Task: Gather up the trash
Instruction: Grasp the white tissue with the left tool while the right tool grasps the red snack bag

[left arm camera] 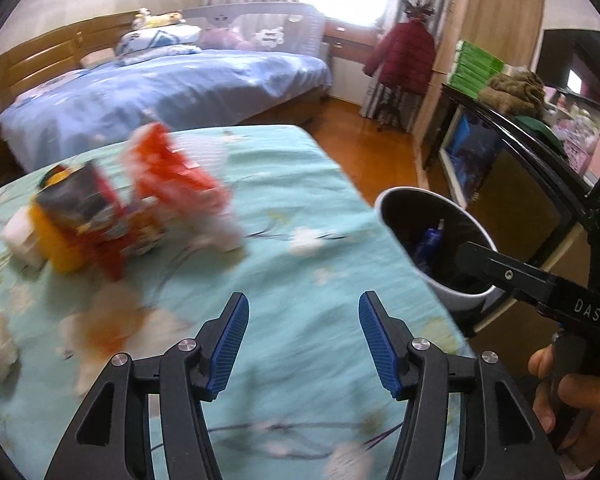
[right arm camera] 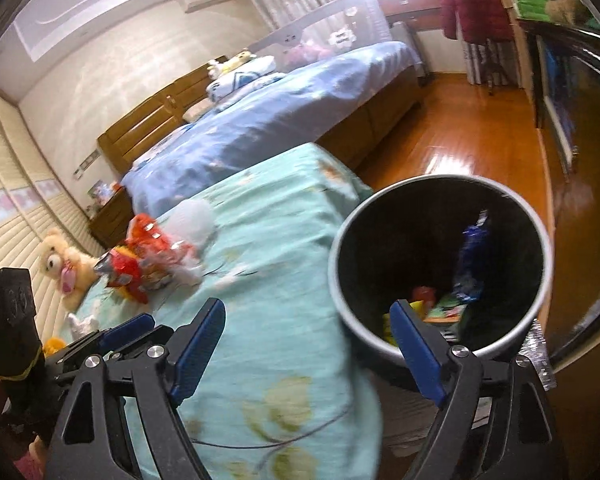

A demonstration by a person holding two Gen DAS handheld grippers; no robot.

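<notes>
Two grippers are working beside the trash bin (right arm camera: 440, 264), and I am holding both with nothing between their fingers. My left gripper (left arm camera: 302, 344) is hanging over the green floral bedspread (left arm camera: 284, 208), its blue pads standing apart and empty. My right gripper (right arm camera: 308, 344) is standing wider, one finger over the bedspread and the other crossing the near rim of the bin; its pads are touching nothing that I can see.

The bin is sitting just off the bedspread's edge, over the wooden floor (right arm camera: 452, 136). Inside it a blue wrapper (right arm camera: 474, 256) is leaning against the far wall, with red, yellow and green scraps showing at the bottom; my right finger is covering part of them, so I cannot sort them further.

The remaining trash pile (left arm camera: 136, 216) is lying on the bedspread well away from the bin, toward the teddy bear (right arm camera: 66, 264). Motion blur is smearing it in both views: I am making out red, orange and yellow packets and something white and crumpled, but no print or count. White lumps at the left rim of the left wrist view are cut off and too blurred to name. My hand (left arm camera: 572, 396) on the right gripper's handle is showing only in part.
</notes>
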